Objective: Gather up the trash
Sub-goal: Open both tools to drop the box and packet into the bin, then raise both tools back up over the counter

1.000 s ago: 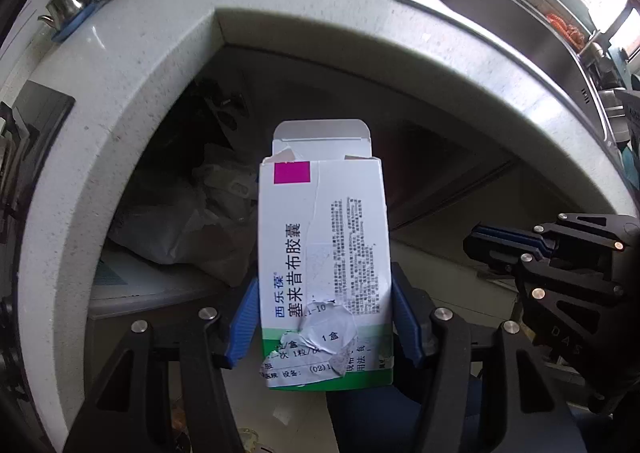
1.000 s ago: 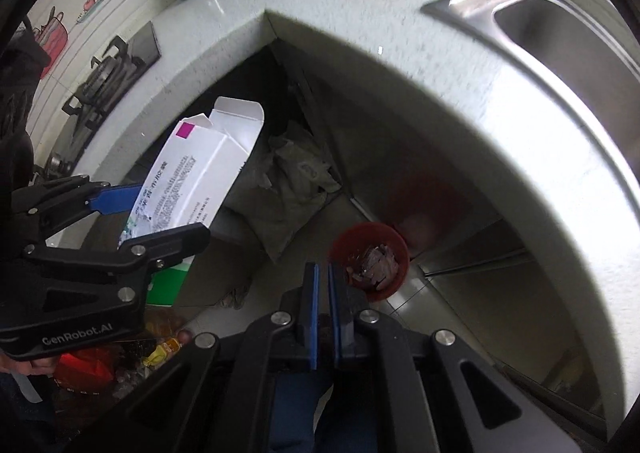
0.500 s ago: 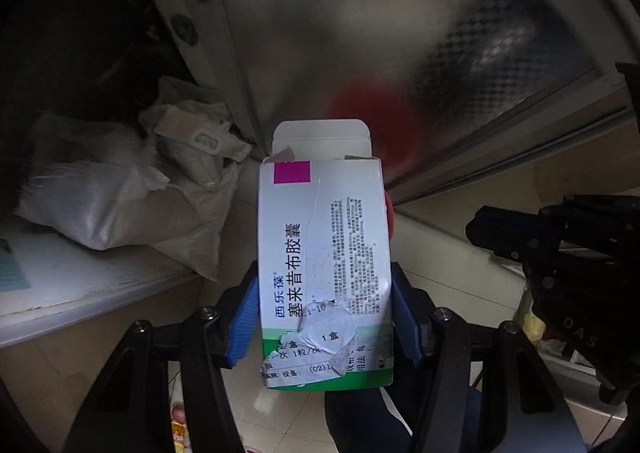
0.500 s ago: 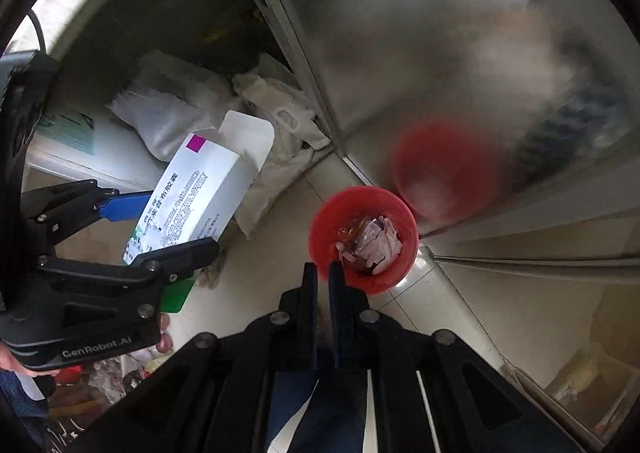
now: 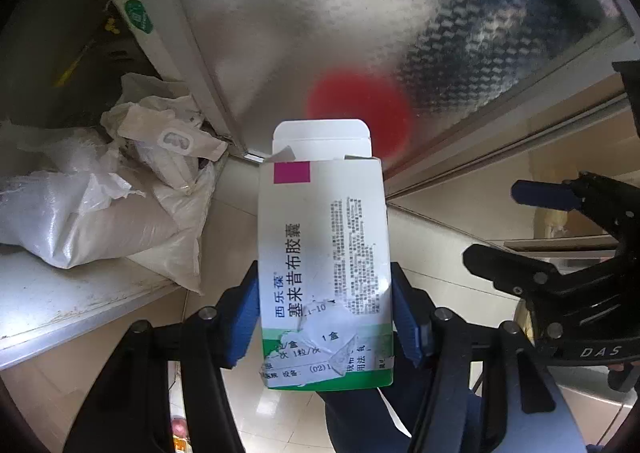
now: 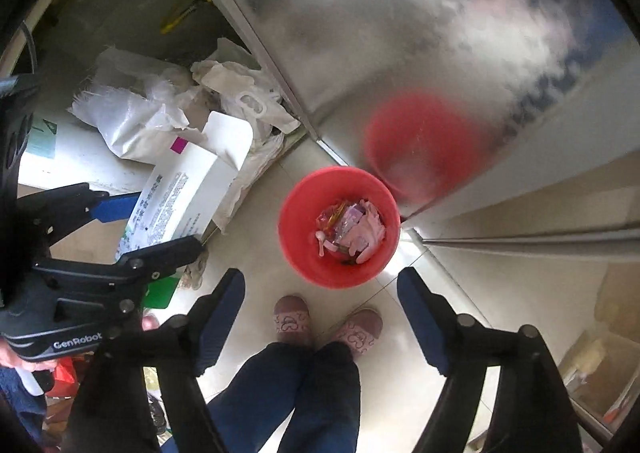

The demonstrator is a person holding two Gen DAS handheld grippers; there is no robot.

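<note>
My left gripper (image 5: 324, 317) pinches the box (image 5: 324, 269) by its lower half, blue pads pressed on both long sides, top flap open and pointing away from me. In the right view the box (image 6: 180, 197) sits off to the left of the bin (image 6: 340, 227), well apart from it and not over the rim. My right gripper (image 6: 320, 317) has just been opening; its jaws now stand wide with nothing between them, hanging over the floor just short of the bin, my slippers (image 6: 292, 319) showing below. The bin is red, on the tiled floor against the steel cabinet door (image 6: 400, 33), and already holds some wrappers and pinkish scraps, so part of the trash looks collected. Judging from that, the right hand's piece is likely dropped, though I can't tell which scrap it was. Left to do: swing the box across over the bin and let go. White bags (image 5: 100, 209) are heaped on the shelf by the open cabinet to the left; can't tell if those count as trash. Floor near the bin looks clear of other litter, apart from some blurred clutter at the lower left edge.
</note>
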